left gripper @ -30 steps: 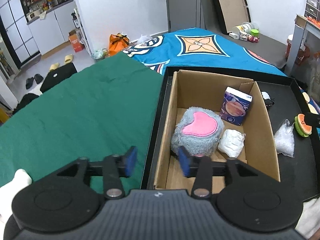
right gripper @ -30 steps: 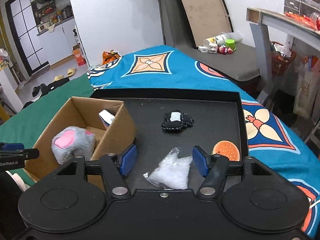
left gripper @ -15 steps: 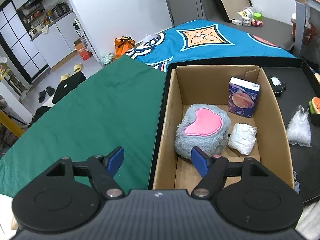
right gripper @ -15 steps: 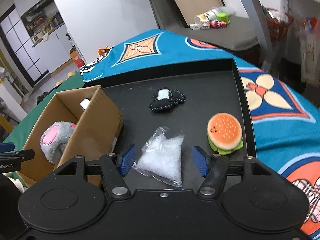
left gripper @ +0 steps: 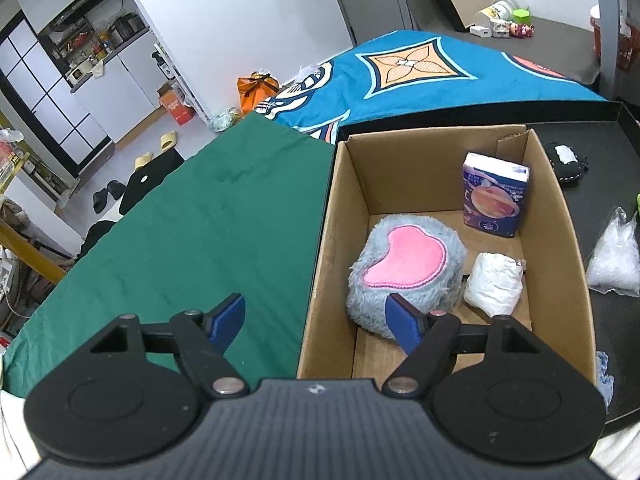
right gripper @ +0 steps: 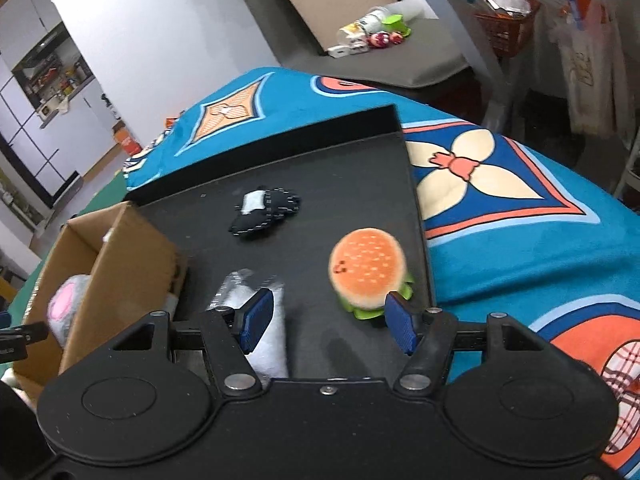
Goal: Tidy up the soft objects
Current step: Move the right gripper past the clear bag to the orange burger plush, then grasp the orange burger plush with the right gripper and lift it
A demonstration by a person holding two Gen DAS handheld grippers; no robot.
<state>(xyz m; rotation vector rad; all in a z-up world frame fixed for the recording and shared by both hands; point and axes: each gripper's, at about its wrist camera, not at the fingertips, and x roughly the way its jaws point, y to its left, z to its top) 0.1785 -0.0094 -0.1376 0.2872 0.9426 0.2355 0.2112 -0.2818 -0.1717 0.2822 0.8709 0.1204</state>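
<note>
A cardboard box [left gripper: 332, 240] stands on the black tray [right gripper: 352, 184]. It holds a grey plush with a pink heart [left gripper: 406, 264], a white wad [left gripper: 494, 284] and a blue tissue pack [left gripper: 494, 196]. My left gripper [left gripper: 316, 322] is open and empty, straddling the box's left wall. On the tray lie a burger plush [right gripper: 368, 272], a clear bag of white filling [right gripper: 248, 292] and a black soft toy [right gripper: 266, 214]. My right gripper [right gripper: 326, 322] is open and empty, low over the tray between the bag and the burger.
The tray sits on a bed with a blue patterned blanket [right gripper: 500, 208] and a green cloth [left gripper: 200, 232]. A grey mat with small toys [right gripper: 380, 40] lies beyond. A table leg and orange basket [right gripper: 504, 20] stand at the right.
My right gripper has dropped lower and moved right toward the burger plush; the bag now lies under its left finger. My left gripper has opened wider and shifted slightly left.
</note>
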